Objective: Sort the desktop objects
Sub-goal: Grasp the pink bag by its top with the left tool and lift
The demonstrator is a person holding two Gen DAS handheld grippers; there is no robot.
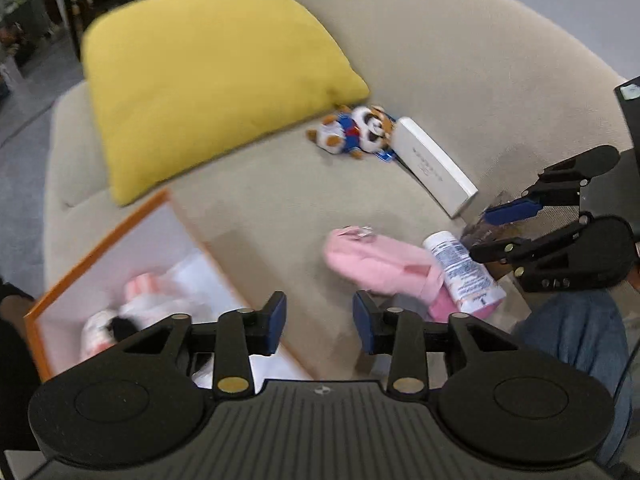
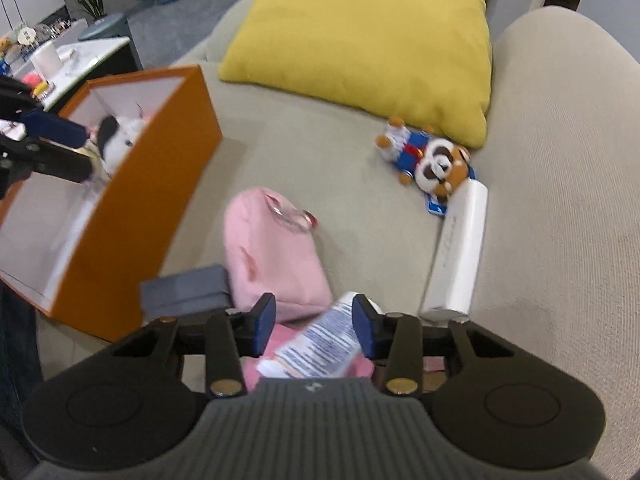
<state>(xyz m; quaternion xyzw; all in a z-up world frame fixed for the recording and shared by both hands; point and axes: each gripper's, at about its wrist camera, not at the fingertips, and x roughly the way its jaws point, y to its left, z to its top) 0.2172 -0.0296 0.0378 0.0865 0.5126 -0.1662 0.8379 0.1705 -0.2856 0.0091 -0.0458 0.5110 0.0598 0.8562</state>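
Right tongs (image 2: pixel 315 326) stand apart astride the white bottle (image 2: pixel 320 346), pads not visibly pressing. Bottle lies on the pink pouch (image 2: pixel 272 256) on the sofa (image 2: pixel 560 200), near the orange box (image 2: pixel 132 240). Judged light, stiff, slippery; grip mid-body across the label. Left tongs (image 1: pixel 319 322) apart, empty, beside the box.

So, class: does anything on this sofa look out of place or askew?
Yes. A white bottle lies tipped on its side across a pink pouch, and a raccoon plush sprawls against the yellow cushion, outside the orange box.
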